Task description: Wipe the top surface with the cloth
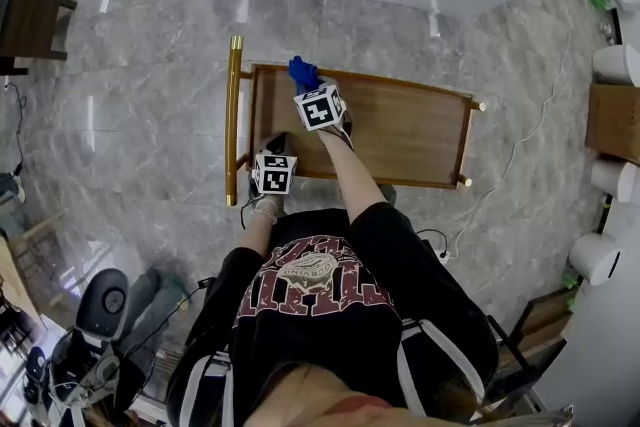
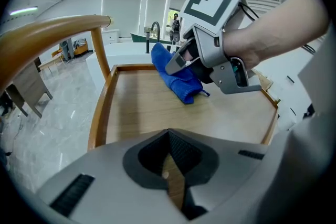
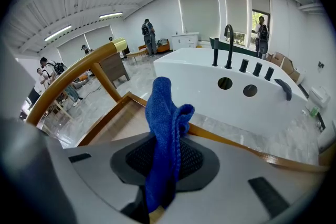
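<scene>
Now | right gripper [image 3: 160, 178] jaws clamp cloth [image 3: 165, 113] over wooden top [image 1: 400, 130] | left gripper [image 2: 170, 168] jaws together | marble floor [image 1: 150, 95]

**Person.** Black short-sleeved T-shirt [image 1: 312, 287] with a dark red and white chest print; black trousers [image 1: 450, 325] with white stripes. Left gripper [image 2: 172, 165] and right gripper [image 3: 163, 162]: grey moulded bodies with black ribbed jaw pads, each carrying a white cube [image 1: 274, 173] with black square markers.
</scene>
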